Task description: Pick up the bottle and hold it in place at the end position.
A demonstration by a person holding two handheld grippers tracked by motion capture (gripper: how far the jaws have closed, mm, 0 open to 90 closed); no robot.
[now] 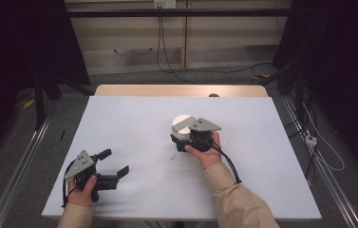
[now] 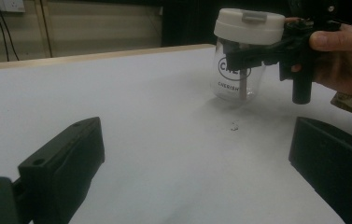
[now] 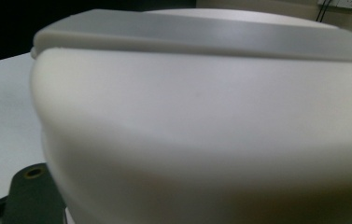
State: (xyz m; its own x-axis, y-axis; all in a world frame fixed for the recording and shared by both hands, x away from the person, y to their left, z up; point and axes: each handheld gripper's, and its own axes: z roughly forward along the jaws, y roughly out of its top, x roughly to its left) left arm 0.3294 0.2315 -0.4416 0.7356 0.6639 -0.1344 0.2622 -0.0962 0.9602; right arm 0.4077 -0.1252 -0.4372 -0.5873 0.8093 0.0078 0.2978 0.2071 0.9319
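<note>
While the right gripper sits against a clear jar near the middle of the worktop, its 2 black jaws reach around the jar just under the white lid, as the left gripper view shows. Whether they actually press the glass or merely flank it cannot be told. Seen from the right gripper view, the lid looms very close, with a grey flap across its top. The jar stands upright on the white worktop, with dark lettering on its side and something thin and dark standing inside it. A tiny speck lies on the surface just in front of the jar. Well apart from all this, the left gripper rests near the front left edge of the worktop, its 2 jaws spread wide with nothing between them, pointed toward the jar.
</note>
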